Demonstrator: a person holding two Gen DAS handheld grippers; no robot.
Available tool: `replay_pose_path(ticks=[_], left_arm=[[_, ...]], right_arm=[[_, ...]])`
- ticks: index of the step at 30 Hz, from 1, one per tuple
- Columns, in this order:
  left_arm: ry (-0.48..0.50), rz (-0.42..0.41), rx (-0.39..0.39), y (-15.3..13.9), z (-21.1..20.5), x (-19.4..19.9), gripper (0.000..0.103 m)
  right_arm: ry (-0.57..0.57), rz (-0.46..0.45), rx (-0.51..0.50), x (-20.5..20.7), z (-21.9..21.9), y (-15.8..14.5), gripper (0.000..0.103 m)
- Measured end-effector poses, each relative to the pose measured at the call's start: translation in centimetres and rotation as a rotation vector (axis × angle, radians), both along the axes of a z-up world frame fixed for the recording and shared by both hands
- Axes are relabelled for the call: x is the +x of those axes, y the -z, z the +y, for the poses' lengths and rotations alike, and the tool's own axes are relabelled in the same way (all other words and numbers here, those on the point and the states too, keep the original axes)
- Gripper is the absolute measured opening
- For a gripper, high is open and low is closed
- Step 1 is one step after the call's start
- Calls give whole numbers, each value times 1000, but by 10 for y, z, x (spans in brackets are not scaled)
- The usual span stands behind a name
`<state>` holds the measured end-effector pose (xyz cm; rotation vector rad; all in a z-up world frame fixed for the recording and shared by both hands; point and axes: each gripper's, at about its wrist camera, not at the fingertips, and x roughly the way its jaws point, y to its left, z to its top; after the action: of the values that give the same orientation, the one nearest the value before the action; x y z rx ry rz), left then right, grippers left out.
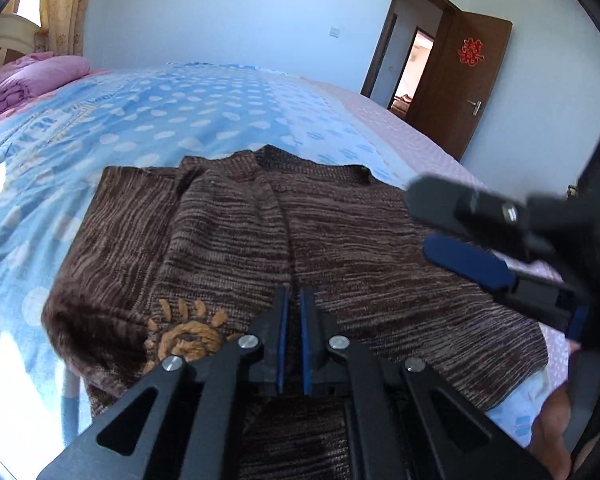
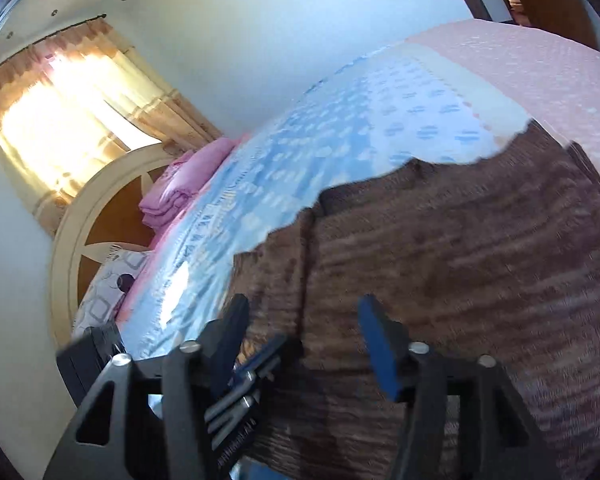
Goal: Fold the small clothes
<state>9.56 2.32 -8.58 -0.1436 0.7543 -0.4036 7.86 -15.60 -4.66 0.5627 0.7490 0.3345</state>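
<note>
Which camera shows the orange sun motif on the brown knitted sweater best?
The left wrist view: the orange sun motif on the brown knitted sweater shows sharply left of the left gripper. In the right wrist view the sweater is blurred and I cannot make out the motif.

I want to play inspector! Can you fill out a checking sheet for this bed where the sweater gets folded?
Surface: bed sheet, blue with pale dots.
Job's things: brown knitted sweater lying on the sheet, orange sun patch near its edge.
Clutter: folded pink quilt at the far end; patterned pillow.
Grippers: left gripper shut, above the sweater; whether cloth is pinched cannot be told. Right gripper open, nothing between its fingers.
Cables: nothing seen.
Surroundings: open brown door, curtained window.
</note>
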Motion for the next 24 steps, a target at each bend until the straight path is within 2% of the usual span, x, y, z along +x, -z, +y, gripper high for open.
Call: replay_pose_path(ticks=[4, 6, 8, 9, 11, 13, 16, 18, 19, 21, 24], left_arm=[[-33, -52, -98, -14, 29, -16, 11], [-95, -82, -119, -21, 57, -24, 33], [-172, -94, -153, -25, 88, -26, 43], [-218, -92, -161, -25, 102, -25, 43], [-272, -63, -150, -23, 122, -16, 43], [-283, 0, -160, -15, 134, -5, 43], [-271, 111, -244, 4, 140, 13, 47], [-244, 198, -327, 19, 137, 22, 49], [-236, 217, -358, 23, 135, 22, 49], [-232, 188, -351, 19, 128, 24, 59], [-194, 207, -379, 18, 117, 36, 60]], right_arm=[[-21, -8, -3, -3, 10, -4, 60], [-31, 4, -6, -6, 15, 1, 59], [-34, 21, 11, -5, 19, 8, 59], [-34, 31, 22, -3, 21, 10, 59], [-31, 32, 43, 2, 27, 14, 59], [-44, 26, 38, 6, 35, 14, 59], [-46, 35, -7, 16, 47, 12, 59], [-48, 44, -42, 18, 54, 12, 59], [-52, 47, -59, 18, 56, 13, 59], [-51, 58, -73, 19, 57, 18, 59], [-33, 86, -31, 23, 49, 30, 59]])
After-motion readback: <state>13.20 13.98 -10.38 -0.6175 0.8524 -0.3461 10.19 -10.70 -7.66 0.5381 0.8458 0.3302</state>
